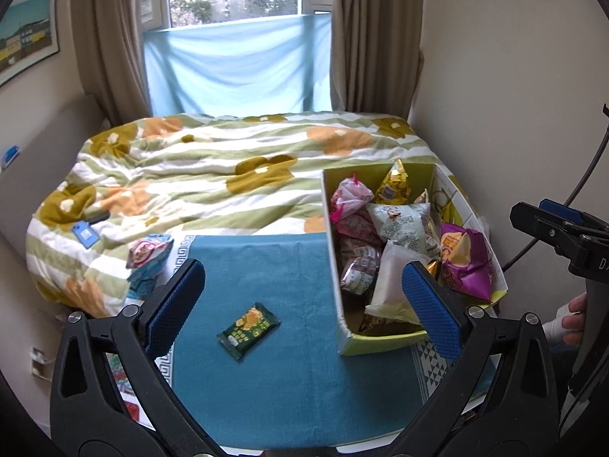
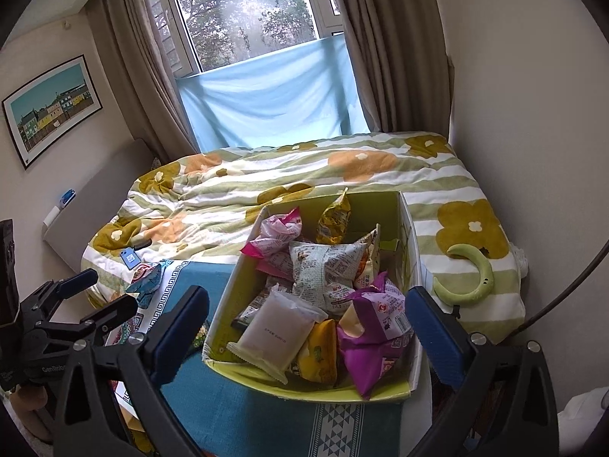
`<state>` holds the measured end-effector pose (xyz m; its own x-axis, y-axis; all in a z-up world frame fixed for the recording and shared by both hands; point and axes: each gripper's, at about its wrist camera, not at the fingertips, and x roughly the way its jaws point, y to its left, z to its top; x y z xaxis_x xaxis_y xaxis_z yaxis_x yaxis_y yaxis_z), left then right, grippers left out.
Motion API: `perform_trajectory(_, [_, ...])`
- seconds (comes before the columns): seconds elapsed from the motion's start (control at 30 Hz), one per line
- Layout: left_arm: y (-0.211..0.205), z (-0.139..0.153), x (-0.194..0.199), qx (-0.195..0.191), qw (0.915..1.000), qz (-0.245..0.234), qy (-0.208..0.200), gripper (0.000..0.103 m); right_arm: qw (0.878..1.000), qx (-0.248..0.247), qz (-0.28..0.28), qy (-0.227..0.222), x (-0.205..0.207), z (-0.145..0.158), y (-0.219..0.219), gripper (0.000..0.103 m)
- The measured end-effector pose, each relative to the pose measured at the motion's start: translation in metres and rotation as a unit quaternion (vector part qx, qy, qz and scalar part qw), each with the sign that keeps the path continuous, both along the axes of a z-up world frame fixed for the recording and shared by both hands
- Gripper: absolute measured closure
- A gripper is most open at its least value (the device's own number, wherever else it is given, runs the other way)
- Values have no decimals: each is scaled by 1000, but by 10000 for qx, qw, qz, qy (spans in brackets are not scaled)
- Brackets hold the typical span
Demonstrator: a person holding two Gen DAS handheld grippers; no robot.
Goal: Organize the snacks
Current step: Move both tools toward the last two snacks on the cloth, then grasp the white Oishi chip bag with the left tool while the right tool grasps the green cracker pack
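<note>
A green cardboard box full of snack packets stands on a blue towel. A dark green snack packet lies alone on the towel, left of the box. A blue-and-pink snack bag lies at the towel's far left corner. My left gripper is open and empty above the towel, with the green packet between its fingers in view. My right gripper is open and empty over the box, above a white packet and a purple bag.
The towel lies at the foot of a bed with a flowered quilt. A blue card rests on the quilt at left. A green curved neck piece lies right of the box. Walls stand close on the right.
</note>
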<state>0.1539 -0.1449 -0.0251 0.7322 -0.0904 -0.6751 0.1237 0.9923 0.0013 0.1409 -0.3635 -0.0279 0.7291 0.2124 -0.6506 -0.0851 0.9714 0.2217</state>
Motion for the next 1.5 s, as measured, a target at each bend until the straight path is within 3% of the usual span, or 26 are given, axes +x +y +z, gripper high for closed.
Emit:
perform_trajectory(0.33, [86,0,-61,191,9962,828,-174,0,9975,-227,632,-226,-10,4,73,0])
perform_trajectory(0.57, [147,-13,-64,81,9973,723,-122,0,9986,-21,510,-130,-31,-7,118,0])
perform_trajectory(0.7, [183,-12,-57,172,9985,500,-112,0,9991,-284,287,-131,-40,-9,154,0])
perform_trajectory(1.07, [270,-40,20,340,9988,-327,109,0,9984,-295,-430,214,-23,-33,249,0])
perform_trajectory(1.3, [288,-96,92,798,9910,-926,539,0,9916,-484,-979,692,8,-79,291,0])
perform_trajectory(1.5, [287,-154,150,1089,9860,-1051,694,0,9850,-448,-1264,1082,34,-129,302,0])
